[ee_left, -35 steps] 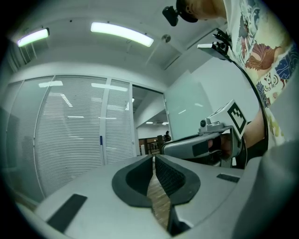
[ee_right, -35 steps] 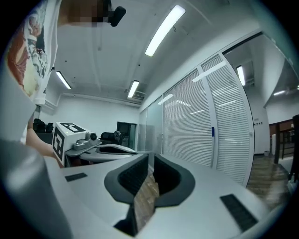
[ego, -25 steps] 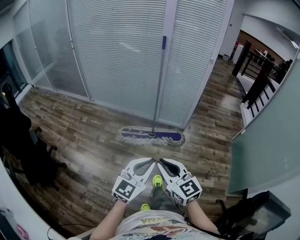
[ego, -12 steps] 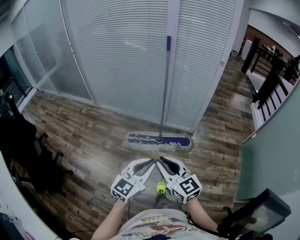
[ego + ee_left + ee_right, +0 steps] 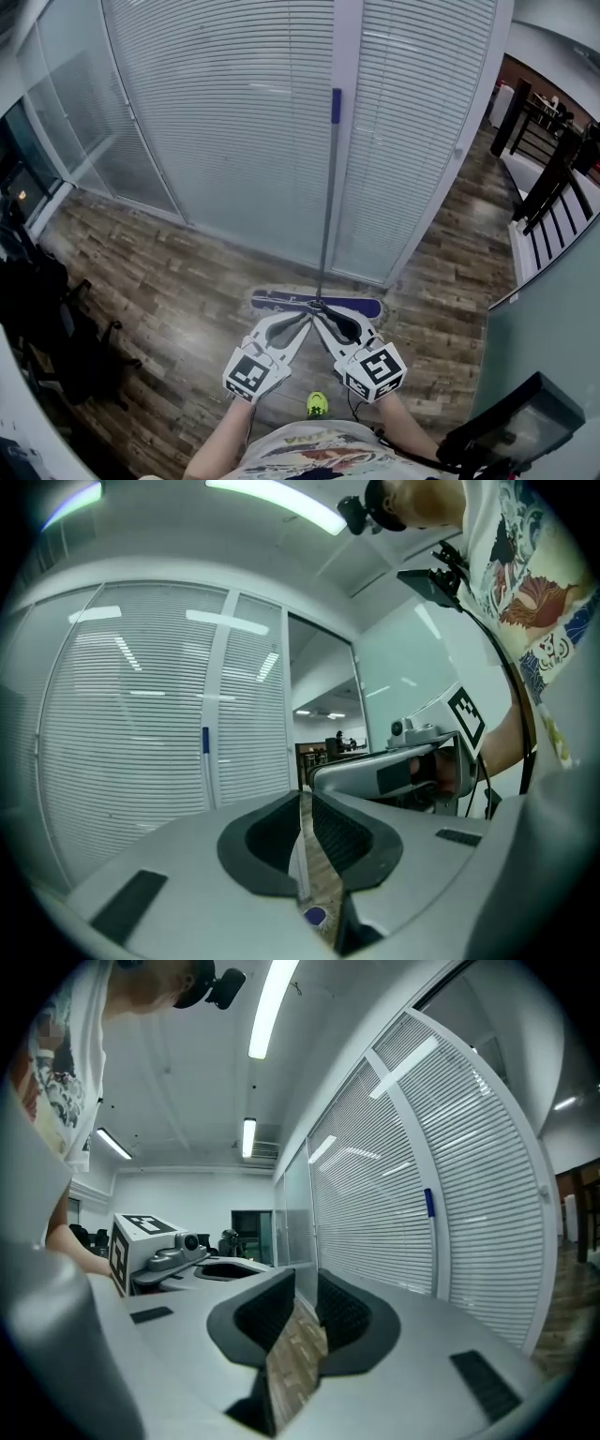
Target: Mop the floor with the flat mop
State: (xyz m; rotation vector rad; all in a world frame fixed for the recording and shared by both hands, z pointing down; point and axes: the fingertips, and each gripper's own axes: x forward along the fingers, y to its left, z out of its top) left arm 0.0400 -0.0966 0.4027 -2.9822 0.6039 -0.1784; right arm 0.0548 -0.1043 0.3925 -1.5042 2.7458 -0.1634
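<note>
Left gripper (image 5: pixel 298 324) and right gripper (image 5: pixel 325 326) sit side by side, jaws pressed together, pinching nothing. The flat mop (image 5: pixel 324 225) leans on the blinds (image 5: pixel 234 122), its head (image 5: pixel 279 300) on the wooden floor (image 5: pixel 159 272), seemingly just beyond their tips.

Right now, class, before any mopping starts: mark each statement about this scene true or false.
1. The left gripper and the right gripper are both shut with nothing between their jaws. True.
2. The flat mop stands upright against the partition with blinds, its head on the floor. True.
3. The right gripper is clamped on the mop's handle. False: neither gripper holds the flat mop; it stands by itself.
4. The floor is grey carpet. False: it is wood-pattern planks.
</note>
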